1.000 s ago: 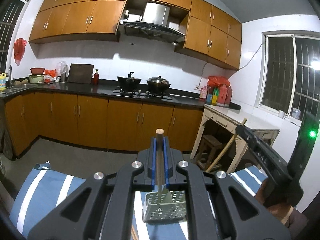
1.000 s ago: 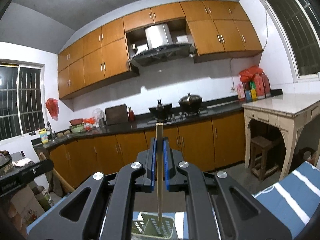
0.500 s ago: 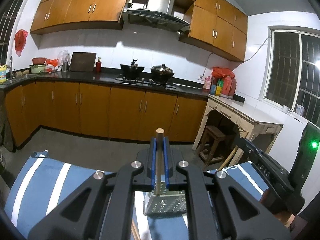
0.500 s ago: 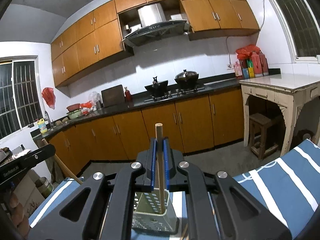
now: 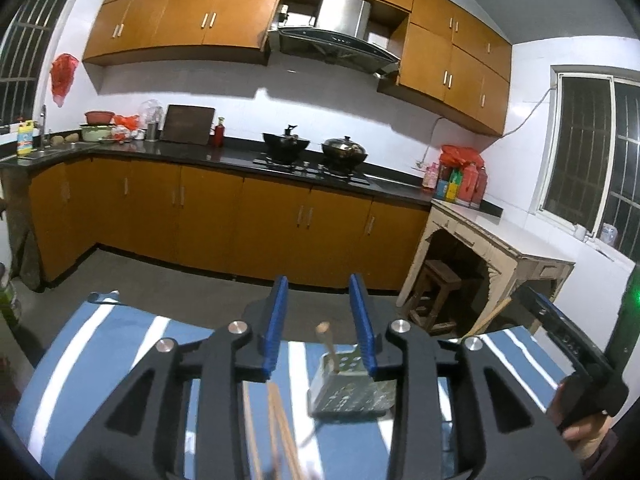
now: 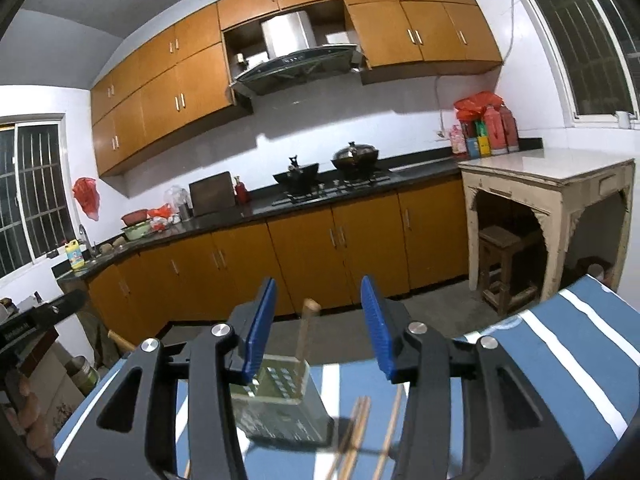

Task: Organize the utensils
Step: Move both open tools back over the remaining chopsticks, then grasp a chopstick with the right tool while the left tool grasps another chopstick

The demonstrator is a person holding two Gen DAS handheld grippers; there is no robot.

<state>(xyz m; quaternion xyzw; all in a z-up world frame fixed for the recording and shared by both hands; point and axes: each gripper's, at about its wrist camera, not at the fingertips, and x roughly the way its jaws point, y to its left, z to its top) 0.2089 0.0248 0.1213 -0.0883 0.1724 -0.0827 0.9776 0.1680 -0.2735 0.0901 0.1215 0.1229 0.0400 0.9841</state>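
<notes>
A green perforated utensil holder [image 5: 348, 394] stands on the blue striped cloth [image 5: 100, 352]; it also shows in the right wrist view [image 6: 276, 400]. A wooden chopstick [image 5: 326, 342] stands in it, free of any grip, and shows in the right wrist view too [image 6: 305, 332]. My left gripper [image 5: 320, 328] is open and empty above the holder. My right gripper [image 6: 318, 332] is open and empty above it. Loose chopsticks [image 5: 276, 428] lie on the cloth beside the holder, also seen in the right wrist view [image 6: 356, 432].
The other hand-held gripper [image 5: 572, 356] shows at the right of the left wrist view. Behind are orange kitchen cabinets [image 5: 240, 220], a stove with pots [image 5: 316, 148], and a pale side table [image 6: 552, 200] with a stool under it.
Both grippers opened and let go of their chopsticks, which now stand in the holder. Both views tilted down toward the cloth.
</notes>
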